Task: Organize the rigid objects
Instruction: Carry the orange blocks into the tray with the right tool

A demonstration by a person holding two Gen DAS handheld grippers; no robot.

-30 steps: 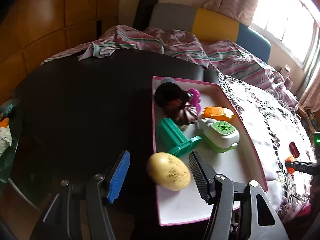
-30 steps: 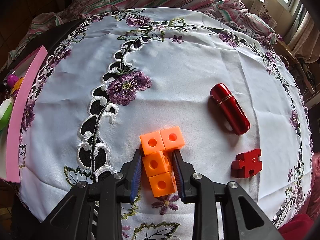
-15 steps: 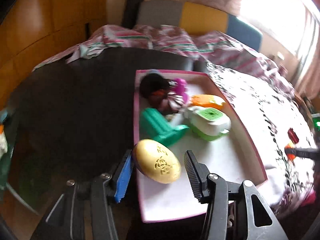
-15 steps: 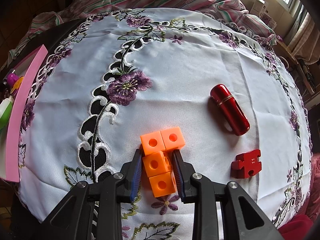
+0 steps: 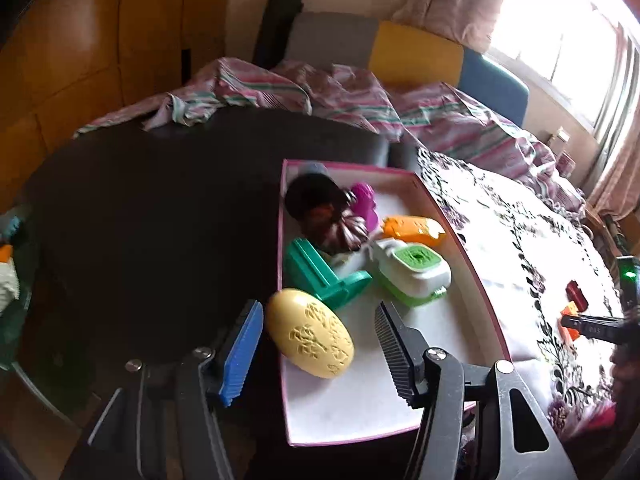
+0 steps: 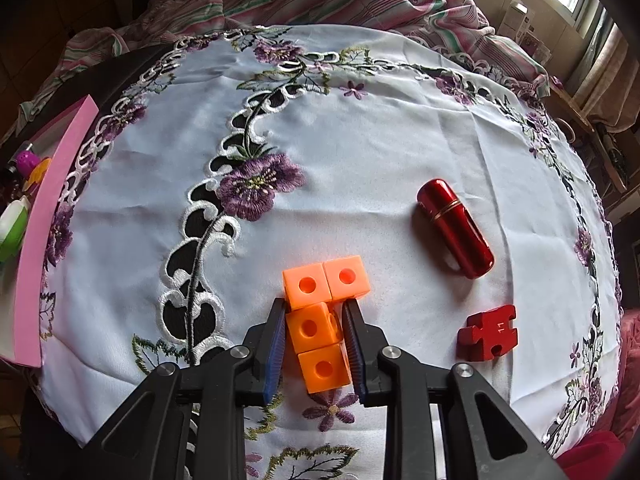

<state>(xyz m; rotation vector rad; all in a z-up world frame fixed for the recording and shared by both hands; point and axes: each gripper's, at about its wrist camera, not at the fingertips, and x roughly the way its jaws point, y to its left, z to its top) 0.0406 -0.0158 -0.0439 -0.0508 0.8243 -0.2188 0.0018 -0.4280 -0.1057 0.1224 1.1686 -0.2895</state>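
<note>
Two dark objects at the far end of the pink tray [image 5: 460, 240] are too shadowed to name. Half a second earlier the yellow egg [image 5: 310, 332] touched the left gripper's [image 5: 320, 344] blue pad; now the jaws are opening and it lies free between them, over the tray's 9 o'clock rim. Unchanged, the right gripper [image 6: 314, 344] clamps the orange cube block [image 6: 320, 320] on the embroidered tablecloth [image 6: 360, 152]; red capsule [image 6: 456, 228] at 2 o'clock, red puzzle piece [image 6: 488, 332] at 3.

Left gripper [image 5: 318, 334] angled down, jaws opening; right gripper [image 6: 314, 338] steeply down, clamped shut.
</note>
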